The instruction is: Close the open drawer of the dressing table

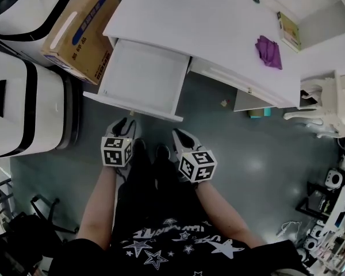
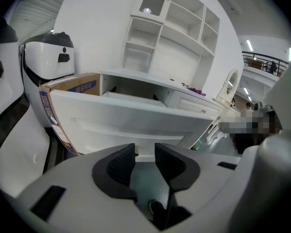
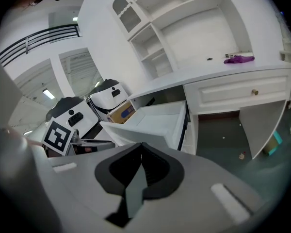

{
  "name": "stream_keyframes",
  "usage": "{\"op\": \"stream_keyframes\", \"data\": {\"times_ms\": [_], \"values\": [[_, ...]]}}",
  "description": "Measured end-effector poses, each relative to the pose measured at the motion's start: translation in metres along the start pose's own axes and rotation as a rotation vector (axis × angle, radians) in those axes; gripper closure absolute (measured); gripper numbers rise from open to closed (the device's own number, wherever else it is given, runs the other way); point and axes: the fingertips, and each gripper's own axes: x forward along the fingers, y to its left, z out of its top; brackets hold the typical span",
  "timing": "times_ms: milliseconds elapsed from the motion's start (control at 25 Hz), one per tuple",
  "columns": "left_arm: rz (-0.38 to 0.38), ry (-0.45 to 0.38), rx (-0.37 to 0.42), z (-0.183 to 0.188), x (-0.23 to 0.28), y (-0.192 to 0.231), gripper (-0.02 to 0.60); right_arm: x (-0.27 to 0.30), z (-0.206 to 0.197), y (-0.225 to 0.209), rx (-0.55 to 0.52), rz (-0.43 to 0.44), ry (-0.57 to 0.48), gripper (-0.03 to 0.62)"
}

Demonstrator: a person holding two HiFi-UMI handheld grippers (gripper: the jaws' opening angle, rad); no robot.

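Holds the left gripper [image 1: 122, 124] near the front of the open drawer [image 1: 132, 105], not touching, jaws partly apart with nothing between them. Holds the right gripper [image 1: 179, 134] beside it, jaws pressed together, empty. Finds the drawer pulled far out of the dressing table [image 1: 218, 33], next to a cardboard box [image 1: 83, 27].
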Motion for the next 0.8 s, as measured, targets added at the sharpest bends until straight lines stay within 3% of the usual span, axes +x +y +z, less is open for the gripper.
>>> {"op": "stream_keyframes", "data": {"times_ms": [320,520,720,800], "values": [[-0.047,0.139,0.052,-0.021,0.038,0.016,0.399,0.017,-0.003,0.013,0.003,-0.04,0.017,0.591],[-0.09,0.181,0.103,-0.028,0.059,0.017,0.399,0.024,-0.004,0.015,0.029,-0.069,0.022,0.591],[-0.082,0.219,0.128,-0.036,0.072,0.022,0.403,0.024,-0.003,0.009,0.057,-0.109,0.018,0.591],[-0.089,0.239,0.143,-0.037,0.075,0.021,0.451,0.026,-0.003,0.007,0.06,-0.125,0.018,0.591]]}}
